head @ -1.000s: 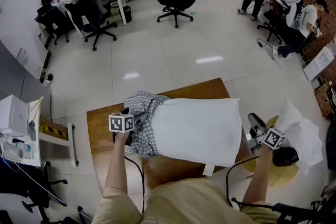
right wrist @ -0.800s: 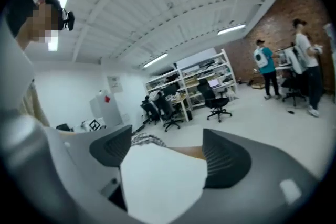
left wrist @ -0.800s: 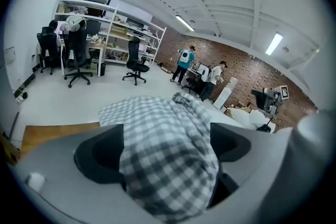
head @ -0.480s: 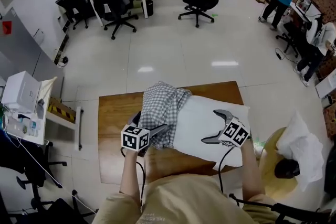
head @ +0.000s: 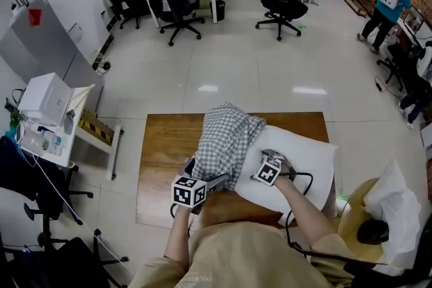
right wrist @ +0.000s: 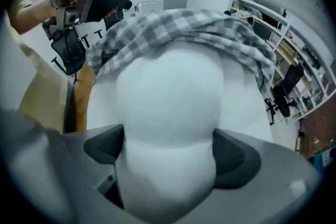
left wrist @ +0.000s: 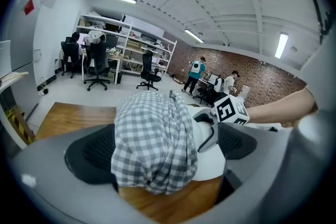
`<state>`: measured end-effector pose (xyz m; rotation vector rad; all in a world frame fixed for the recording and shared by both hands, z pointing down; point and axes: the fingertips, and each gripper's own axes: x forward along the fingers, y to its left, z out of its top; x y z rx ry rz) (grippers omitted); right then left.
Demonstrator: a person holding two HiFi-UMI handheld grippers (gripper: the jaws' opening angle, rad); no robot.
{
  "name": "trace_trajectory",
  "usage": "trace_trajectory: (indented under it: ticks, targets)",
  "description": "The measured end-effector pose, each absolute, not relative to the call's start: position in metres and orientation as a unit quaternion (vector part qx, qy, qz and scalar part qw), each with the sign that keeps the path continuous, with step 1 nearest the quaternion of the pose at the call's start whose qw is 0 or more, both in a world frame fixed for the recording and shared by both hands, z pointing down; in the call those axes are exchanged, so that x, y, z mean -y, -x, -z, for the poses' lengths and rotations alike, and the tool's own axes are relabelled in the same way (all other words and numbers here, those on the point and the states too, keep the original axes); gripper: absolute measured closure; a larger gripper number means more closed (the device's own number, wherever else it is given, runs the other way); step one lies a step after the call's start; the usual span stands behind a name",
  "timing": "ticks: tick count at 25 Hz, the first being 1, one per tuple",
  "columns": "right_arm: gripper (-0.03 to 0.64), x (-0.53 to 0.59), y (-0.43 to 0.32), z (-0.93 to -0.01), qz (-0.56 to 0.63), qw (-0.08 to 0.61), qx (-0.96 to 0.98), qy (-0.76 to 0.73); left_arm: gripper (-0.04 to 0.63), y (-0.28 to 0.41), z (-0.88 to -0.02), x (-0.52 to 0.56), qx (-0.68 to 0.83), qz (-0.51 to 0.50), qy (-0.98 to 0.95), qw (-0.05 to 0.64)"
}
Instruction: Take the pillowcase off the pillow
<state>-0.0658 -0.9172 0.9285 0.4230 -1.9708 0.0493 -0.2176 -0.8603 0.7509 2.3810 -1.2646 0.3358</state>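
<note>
A white pillow lies on the wooden table. The grey checked pillowcase is bunched in a heap over its left end. My left gripper is at the heap's near edge; its jaws have just been opening and stand wide. The cloth hangs between them, clear of the right-hand pad. My right gripper points down onto the bare pillow just right of the heap. Its jaws have just been closing, and the pillow bulges between both pads, which press into its sides.
Another white pillow rests on a yellow stool right of the table. A side table with a white box stands at the left. Office chairs and desks line the back. People stand at the far right.
My right gripper swung in from beyond the table's right edge, opened, and came down onto the pillow. My left gripper drew back toward the near edge, and the pillowcase is bunched higher.
</note>
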Motion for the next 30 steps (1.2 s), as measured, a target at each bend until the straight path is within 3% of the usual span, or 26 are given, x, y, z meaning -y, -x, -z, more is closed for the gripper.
trace_trajectory:
  ticks: [3, 6, 8, 10, 15, 20, 22, 23, 30]
  targets:
    - [0.267, 0.921, 0.061, -0.93, -0.014, 0.547, 0.817, -0.183, 0.003, 0.217, -0.773, 0.847, 0.459, -0.132, -0.85, 0.224]
    - [0.514, 0.92, 0.063, -0.896, -0.044, 0.527, 0.83, -0.176, 0.003, 0.215, -0.788, 0.835, 0.454, -0.145, -0.848, 0.233]
    - [0.577, 0.918, 0.068, -0.851, -0.086, 0.469, 0.861, -0.178, 0.008, 0.209, -0.8, 0.826, 0.439, -0.171, -0.851, 0.234]
    - [0.586, 0.915, 0.069, -0.813, -0.13, 0.415, 0.884, -0.172, 0.035, 0.205, -0.812, 0.821, 0.433, -0.204, -0.851, 0.218]
    - [0.589, 0.904, 0.063, -0.769, -0.19, 0.35, 0.903, -0.164, 0.184, 0.204, -0.824, 0.831, 0.469, -0.217, -0.834, 0.193]
    - [0.589, 0.891, 0.065, -0.772, -0.196, 0.336, 0.908, -0.155, 0.47, 0.23, -0.851, 0.846, 0.535, -0.266, -0.786, 0.16]
    - [0.589, 0.886, 0.066, -0.774, -0.192, 0.336, 0.911, -0.146, 0.507, 0.241, -0.853, 0.848, 0.555, -0.268, -0.772, 0.157]
    - [0.589, 0.881, 0.067, -0.776, -0.187, 0.341, 0.911, -0.136, 0.564, 0.252, -0.852, 0.85, 0.574, -0.262, -0.76, 0.159]
    - [0.594, 0.835, 0.071, -0.793, -0.197, 0.351, 0.914, -0.053, 0.575, 0.371, -0.851, 0.885, 0.646, -0.183, -0.704, 0.232]
